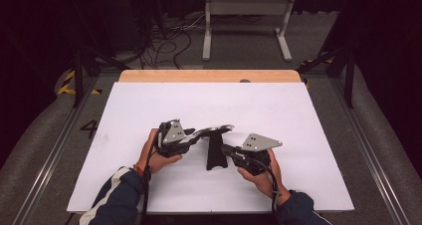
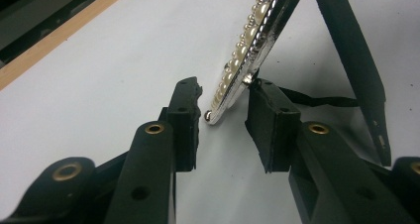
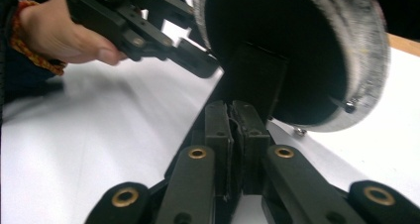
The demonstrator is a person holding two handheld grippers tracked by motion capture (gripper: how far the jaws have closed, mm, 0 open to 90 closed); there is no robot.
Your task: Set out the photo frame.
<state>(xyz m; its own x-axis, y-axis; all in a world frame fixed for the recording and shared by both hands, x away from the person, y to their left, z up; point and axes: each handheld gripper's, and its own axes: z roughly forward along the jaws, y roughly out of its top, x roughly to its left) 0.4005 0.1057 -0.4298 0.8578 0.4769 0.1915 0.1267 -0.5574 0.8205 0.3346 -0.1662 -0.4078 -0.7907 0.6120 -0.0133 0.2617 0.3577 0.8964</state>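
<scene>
A round frame with a pearl-beaded silver rim and a black back is held tilted over the white board. Its black easel leg reaches down to the board. My left gripper straddles the rim's lower edge, with the rim pressed against one pad and close on the other. My right gripper comes in from the right. Its pads are shut on the thin black leg behind the frame. The left gripper's jaw reaches the rim from the far side.
The white board lies on a wooden table whose far edge shows. A thin black cord runs from the frame's back to the leg. A white metal stand and cables are on the floor beyond.
</scene>
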